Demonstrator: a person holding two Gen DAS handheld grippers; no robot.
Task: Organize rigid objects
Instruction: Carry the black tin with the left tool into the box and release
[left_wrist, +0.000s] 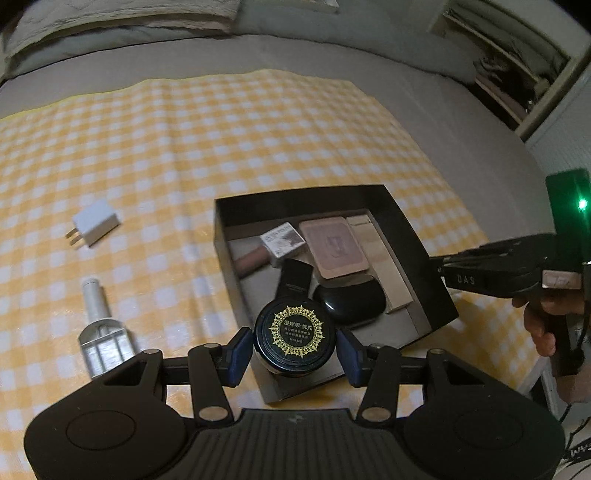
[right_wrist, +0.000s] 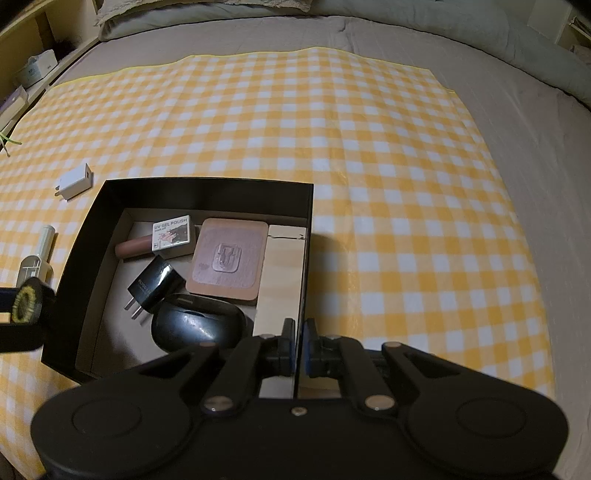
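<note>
A bed (left_wrist: 424, 96) under grey bedding, with a yellow-and-white checked cloth (left_wrist: 221, 147) spread flat across it. On the cloth, a black box (left_wrist: 306, 192), open at the top and already partly filled: a gel polish carton (right_wrist: 172, 236), a pink tube (right_wrist: 133, 249) half under it, a brown square pad (right_wrist: 227, 256), a black plug adapter (right_wrist: 153, 286) and a glossy black case (right_wrist: 199, 325).

Right gripper (right_wrist: 299, 343) closed tight on the box's right wall, pads pinching the thin edge, apparently to steady the box. Left gripper (left_wrist: 294, 350) clamped on a round black jar (left_wrist: 295, 328) with a gold emblem on its lid, one blue pad at each side, held over the near corner of the box, clear of the floor inside.

Step in hand, by the look of it: placing the jar. Next move: lower into the bare patch just in front of the glossy case, lid up, avoiding the near wall and the adapter's prongs, then part the pads and lift straight out.

Outside the box on the cloth, well to its left: a white charger (left_wrist: 96, 223) and a pale pump bottle (left_wrist: 99, 325) lying on its side, probably next to be gathered.
</note>
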